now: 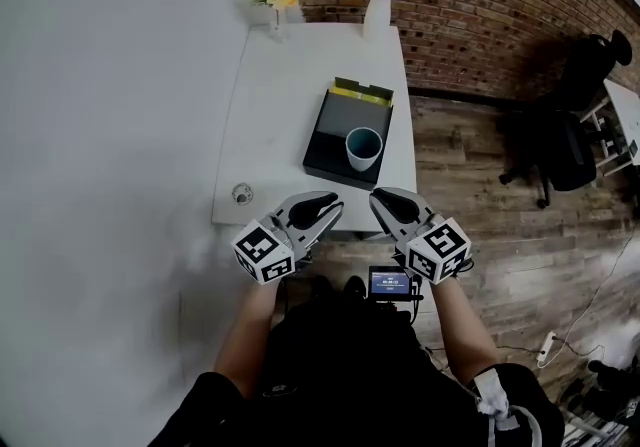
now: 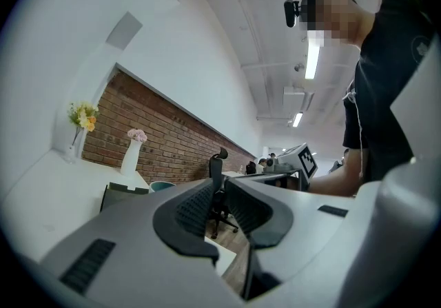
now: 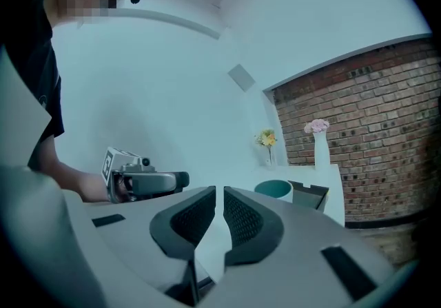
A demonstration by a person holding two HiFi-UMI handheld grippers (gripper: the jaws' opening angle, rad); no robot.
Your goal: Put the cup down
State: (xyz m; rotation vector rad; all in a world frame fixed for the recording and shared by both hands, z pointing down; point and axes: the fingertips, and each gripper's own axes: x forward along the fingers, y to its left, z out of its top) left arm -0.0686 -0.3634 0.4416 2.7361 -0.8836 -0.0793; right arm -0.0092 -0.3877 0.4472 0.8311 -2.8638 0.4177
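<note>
cup: upright on dark tray (apparently set down) | left gripper, right gripper: fingers together, empty, well clear

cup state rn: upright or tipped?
Upright. In the head view the cup shows its open rim facing up, with its base on the dark tray.

Black short-sleeved top, grey left gripper, right gripper, black ribbed fingers, marker cubes, small screen perhaps at chest.
</note>
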